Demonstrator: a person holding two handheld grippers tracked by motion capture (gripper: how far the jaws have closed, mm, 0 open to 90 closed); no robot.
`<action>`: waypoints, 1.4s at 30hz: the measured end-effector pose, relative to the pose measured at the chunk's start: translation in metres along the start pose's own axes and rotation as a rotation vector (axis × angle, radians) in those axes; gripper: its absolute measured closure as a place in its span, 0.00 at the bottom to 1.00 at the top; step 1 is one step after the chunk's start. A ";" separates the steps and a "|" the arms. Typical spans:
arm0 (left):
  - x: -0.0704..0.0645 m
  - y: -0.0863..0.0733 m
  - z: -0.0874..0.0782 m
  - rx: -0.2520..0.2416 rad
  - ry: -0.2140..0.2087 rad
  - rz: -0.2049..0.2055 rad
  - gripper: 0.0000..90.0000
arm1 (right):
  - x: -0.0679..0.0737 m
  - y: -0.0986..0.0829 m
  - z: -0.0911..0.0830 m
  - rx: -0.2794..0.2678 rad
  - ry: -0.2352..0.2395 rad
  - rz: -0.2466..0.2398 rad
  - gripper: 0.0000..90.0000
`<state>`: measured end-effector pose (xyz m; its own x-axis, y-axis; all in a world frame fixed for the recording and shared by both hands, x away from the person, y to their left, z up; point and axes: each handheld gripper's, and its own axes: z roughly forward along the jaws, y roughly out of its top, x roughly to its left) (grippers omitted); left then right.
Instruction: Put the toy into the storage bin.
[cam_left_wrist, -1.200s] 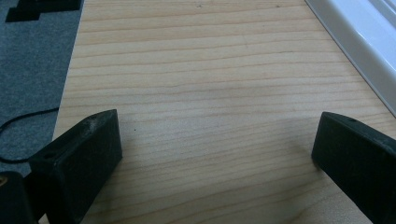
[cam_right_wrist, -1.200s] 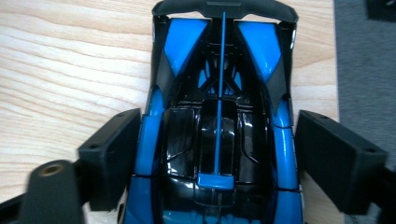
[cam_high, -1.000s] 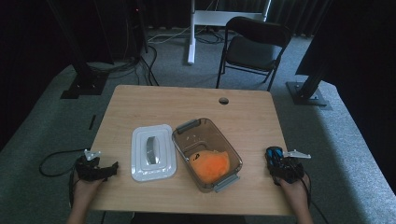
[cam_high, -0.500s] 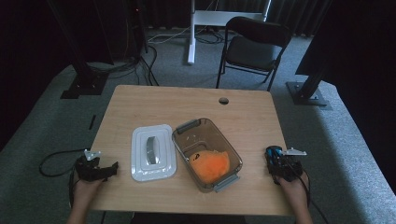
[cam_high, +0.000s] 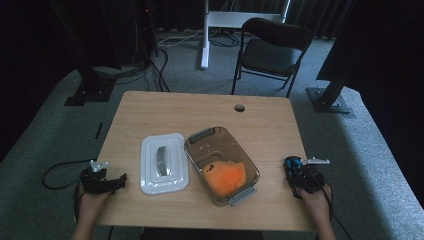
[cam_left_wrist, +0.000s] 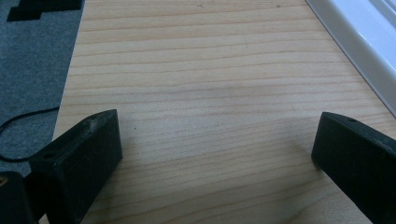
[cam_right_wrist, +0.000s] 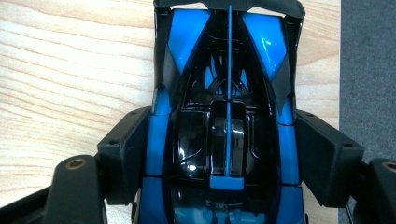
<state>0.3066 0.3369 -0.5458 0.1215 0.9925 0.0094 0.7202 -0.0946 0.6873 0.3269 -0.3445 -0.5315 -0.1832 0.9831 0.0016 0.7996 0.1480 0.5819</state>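
Right gripper (cam_high: 296, 172) fingers clamped on blue-black toy car (cam_right_wrist: 224, 116), nose cut off, no readable markings, left gripper (cam_high: 116, 181) fingers spread over bare surface (cam_left_wrist: 210, 93)

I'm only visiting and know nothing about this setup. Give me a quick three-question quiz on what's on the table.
1. True or false: the right tool is shut on the toy car.
2. What lies in the clear box: A) an orange soft toy, B) a spoon, C) nothing?
3. On which side of the box does the white lid lie?

Key: 1 true. 2 A, the orange soft toy. 3 On the left, toward the open left tool.
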 end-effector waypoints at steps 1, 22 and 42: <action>0.000 0.000 0.000 0.000 0.000 0.000 0.02 | 0.000 0.000 0.000 -0.003 -0.001 -0.003 0.28; 0.000 0.000 0.000 0.000 0.001 -0.001 0.02 | 0.004 0.005 -0.008 -0.001 0.059 -0.005 0.30; 0.000 0.000 0.000 0.001 0.000 0.000 0.02 | 0.009 0.028 -0.037 -0.065 0.075 -0.042 0.30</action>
<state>0.3066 0.3369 -0.5457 0.1209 0.9926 0.0093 0.7208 -0.0942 0.6867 0.3260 -0.3357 -0.4850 -0.2598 0.9650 0.0358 0.7523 0.1790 0.6340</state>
